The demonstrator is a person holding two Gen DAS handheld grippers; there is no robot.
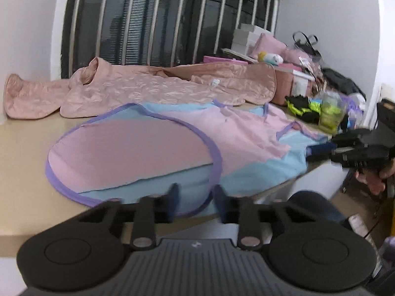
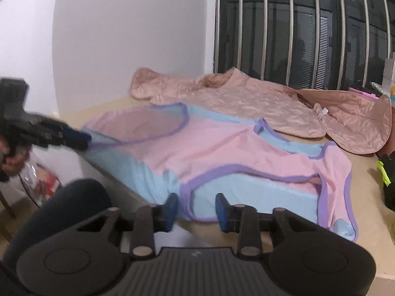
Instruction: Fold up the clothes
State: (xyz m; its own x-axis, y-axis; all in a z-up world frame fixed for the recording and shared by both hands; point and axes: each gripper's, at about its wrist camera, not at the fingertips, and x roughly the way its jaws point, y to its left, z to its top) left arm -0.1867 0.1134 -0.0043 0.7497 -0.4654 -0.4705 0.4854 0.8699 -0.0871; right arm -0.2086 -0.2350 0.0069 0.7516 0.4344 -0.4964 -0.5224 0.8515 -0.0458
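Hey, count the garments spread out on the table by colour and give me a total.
Pink, blue and purple garment: 1
Peach quilted garment: 1
Total: 2
The clutter at the table's far end is not counted; it is too jumbled to sort.

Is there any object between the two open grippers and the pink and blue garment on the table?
Nothing visible blocks either one. The left gripper and the right gripper are both open at the near hem of the pink and blue garment with purple trim. The quilted peach jacket lies behind it, out of the way.

Garment [image 1: 153, 145] on table [image 1: 29, 148]; jacket [image 1: 148, 86] behind it.
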